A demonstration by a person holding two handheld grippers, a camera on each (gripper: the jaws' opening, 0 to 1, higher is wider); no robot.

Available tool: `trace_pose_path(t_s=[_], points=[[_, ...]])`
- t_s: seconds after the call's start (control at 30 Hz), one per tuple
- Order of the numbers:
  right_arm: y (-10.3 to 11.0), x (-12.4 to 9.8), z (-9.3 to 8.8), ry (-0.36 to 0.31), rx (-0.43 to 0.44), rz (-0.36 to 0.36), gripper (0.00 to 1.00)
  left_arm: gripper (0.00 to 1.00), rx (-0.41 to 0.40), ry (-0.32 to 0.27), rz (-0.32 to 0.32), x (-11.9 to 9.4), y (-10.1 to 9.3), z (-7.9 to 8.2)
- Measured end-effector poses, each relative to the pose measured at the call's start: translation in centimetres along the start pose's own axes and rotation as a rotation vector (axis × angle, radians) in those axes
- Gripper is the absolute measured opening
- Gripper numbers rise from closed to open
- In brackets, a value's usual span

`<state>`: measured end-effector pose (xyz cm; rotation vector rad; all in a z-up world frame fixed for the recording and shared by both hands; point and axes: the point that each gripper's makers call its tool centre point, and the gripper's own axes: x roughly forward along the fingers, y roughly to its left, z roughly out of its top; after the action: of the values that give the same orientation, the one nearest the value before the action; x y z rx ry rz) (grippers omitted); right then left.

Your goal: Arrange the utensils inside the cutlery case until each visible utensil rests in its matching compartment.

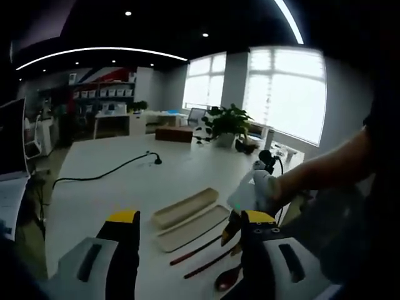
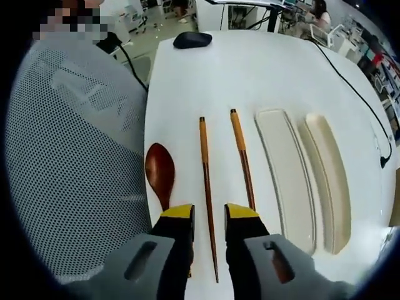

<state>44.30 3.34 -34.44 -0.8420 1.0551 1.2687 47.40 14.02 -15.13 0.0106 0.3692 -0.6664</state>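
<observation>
Right hand-held gripper [image 2: 209, 219] is spread, jaws straddling the near chopstick [image 2: 207, 187]. Second chopstick [image 2: 242, 156] and spoon [image 2: 160, 172] lie on the table [image 2: 187, 81] beside the case [image 2: 284, 175]. We close low and mid-shaft. Left hand-held gripper [image 1: 190, 226] hovers spread.

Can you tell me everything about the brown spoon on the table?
The spoon looks like dark reddish-brown wood with a smooth, shiny oval bowl. It lies flat on the white table, outside the cream case, bowl pointing away from the right gripper. Its thin handle runs back under that gripper's jaw, so the end is hidden. A chopstick lies beside it, not touching. In the left gripper view it shows as a dark red bowl.
</observation>
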Motion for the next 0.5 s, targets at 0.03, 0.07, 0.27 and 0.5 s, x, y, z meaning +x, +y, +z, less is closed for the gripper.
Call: trace_pose_path(t_s=[0.03, 0.07, 0.27, 0.5], points=[[0.0, 0.0, 0.0, 0.002, -0.001, 0.0, 0.19, 0.68, 0.001, 0.001, 0.0, 0.0, 0.0, 0.0], [0.0, 0.2, -0.1, 0.005, -0.01, 0.004, 0.18, 0.69, 0.002, 0.004, 0.005, 0.0, 0.1, -0.1], [-0.1, 1.0, -0.1, 0.03, -0.014, 0.008, 0.16, 0.69, -0.003, 0.0, 0.01, 0.0, 0.2, 0.0], [-0.2, 1.7, -0.7, 0.085, -0.034, 0.003, 0.15, 0.69, 0.007, 0.015, 0.003, 0.2, 0.0, -0.3]])
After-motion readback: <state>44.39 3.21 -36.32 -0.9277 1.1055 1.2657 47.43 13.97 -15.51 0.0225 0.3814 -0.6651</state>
